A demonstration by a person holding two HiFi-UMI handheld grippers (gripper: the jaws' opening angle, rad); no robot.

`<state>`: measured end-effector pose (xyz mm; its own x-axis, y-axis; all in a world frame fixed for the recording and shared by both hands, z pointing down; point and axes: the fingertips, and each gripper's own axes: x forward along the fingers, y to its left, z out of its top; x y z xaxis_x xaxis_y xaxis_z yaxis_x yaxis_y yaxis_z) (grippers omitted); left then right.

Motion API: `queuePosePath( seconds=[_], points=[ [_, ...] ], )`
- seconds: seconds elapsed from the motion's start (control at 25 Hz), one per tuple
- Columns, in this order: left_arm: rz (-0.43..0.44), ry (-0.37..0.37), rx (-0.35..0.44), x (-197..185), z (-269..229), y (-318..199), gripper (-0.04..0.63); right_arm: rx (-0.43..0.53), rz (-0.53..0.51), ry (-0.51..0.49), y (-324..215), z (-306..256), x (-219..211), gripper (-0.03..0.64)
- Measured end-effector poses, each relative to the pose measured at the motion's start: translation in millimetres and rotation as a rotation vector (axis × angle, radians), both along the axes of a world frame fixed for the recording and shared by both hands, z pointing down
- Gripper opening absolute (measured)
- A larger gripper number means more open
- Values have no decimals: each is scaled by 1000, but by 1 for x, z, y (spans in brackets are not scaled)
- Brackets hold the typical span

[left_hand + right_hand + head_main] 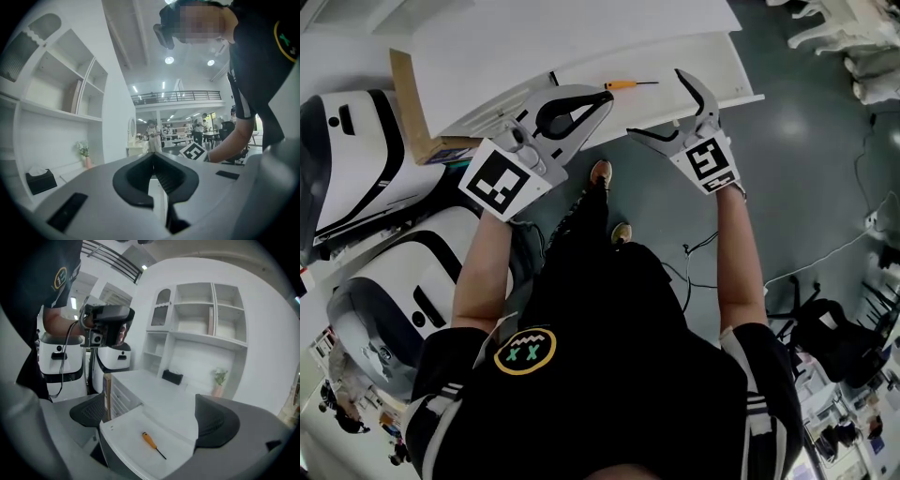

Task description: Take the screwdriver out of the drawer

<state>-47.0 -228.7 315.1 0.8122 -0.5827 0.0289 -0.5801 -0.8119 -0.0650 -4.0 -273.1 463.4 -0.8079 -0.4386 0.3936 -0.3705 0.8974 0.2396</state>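
right gripper [150, 420], jaws wide apart, over the open drawer [123, 426]; left gripper [157, 177] closed, empty. screwdriver [153, 445] likely light, rigid; best grasped across its orange handle [148, 439]

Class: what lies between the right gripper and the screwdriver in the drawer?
Nothing: in the right gripper view, only bare white drawer floor separates the open right gripper from the screwdriver.
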Motion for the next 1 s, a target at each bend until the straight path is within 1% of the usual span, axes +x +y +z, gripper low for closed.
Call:
queuePosePath(
  seconds=[0.28, 0.6, 0.76, 1.0],
  points=[
    [-1, 6, -15, -11, 6, -13, 20, -40, -77, 181, -39, 63, -11, 584],
    [-9, -1, -39, -25, 17, -25, 20, -113, -180, 410, -64, 156, -14, 584],
    [-20, -2, -36, -32, 16, -32, 20, -154, -228, 483, -74, 191, -17, 583],
    [-35, -7, -47, -40, 19, -40, 20, -197, -276, 566, -88, 230, -19, 584]
  ],
)
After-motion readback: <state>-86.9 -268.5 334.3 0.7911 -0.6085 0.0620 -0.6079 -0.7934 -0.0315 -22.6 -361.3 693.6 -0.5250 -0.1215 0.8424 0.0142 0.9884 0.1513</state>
